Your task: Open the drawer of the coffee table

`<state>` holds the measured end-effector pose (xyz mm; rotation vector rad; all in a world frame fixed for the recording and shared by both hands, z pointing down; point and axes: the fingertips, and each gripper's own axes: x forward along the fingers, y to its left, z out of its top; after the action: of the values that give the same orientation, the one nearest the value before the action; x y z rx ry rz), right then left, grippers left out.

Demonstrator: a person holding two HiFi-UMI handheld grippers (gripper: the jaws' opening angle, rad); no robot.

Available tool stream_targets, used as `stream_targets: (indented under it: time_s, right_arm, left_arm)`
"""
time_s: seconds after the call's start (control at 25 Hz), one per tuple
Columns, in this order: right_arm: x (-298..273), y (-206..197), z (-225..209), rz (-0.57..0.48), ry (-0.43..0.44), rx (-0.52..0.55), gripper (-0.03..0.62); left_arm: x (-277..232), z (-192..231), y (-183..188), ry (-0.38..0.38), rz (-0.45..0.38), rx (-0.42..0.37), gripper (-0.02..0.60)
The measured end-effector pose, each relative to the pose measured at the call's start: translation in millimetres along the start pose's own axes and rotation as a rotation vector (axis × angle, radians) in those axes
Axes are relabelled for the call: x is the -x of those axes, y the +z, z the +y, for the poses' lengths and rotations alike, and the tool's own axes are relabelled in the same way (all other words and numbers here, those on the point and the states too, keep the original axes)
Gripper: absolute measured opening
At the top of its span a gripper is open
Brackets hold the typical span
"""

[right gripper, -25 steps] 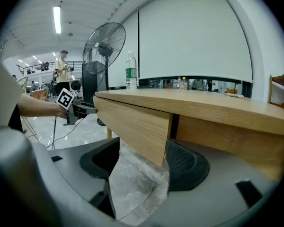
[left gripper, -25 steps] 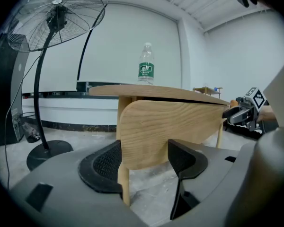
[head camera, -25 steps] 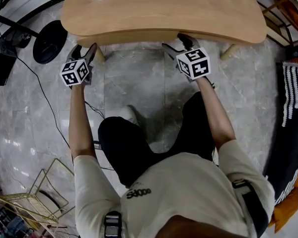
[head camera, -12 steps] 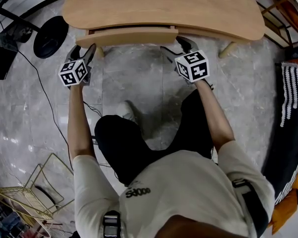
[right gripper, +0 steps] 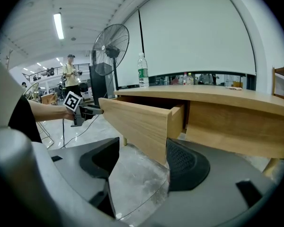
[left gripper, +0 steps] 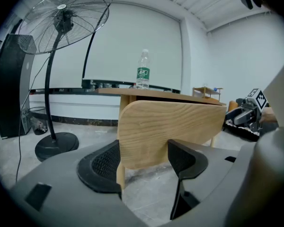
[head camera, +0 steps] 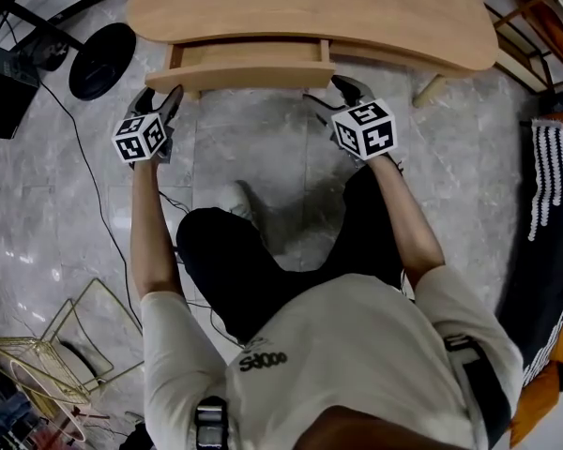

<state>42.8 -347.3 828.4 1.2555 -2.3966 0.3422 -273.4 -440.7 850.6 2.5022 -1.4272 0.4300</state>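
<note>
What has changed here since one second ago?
The drawer slid out from under the tabletop, toward the person. The left gripper and right gripper drew back with it, jaws open, one hooked behind each end of its front. The bottle stayed on the tabletop.

- The wooden coffee table (head camera: 403,26) runs along the far edge, and its drawer (head camera: 253,71) stands partly out toward the person.
- The left gripper (head camera: 161,97) is at the drawer's left end and the right gripper (head camera: 327,90) at its right end, each with its jaws apart.
- A black round base (head camera: 103,59) lies on the grey floor at far left.
- A wire rack (head camera: 38,368) stands at near left.
</note>
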Motion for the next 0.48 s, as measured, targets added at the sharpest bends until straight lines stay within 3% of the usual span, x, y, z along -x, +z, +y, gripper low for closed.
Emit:
stream_targets:
  time_s: [0.48]
  right_arm:
    - [35.1, -18.1, 29.4, 0.011, 0.098, -0.038, 0.268]
  left_arm:
    - [44.0, -21.6, -20.9, 0.02, 0.02, 0.02, 0.313]
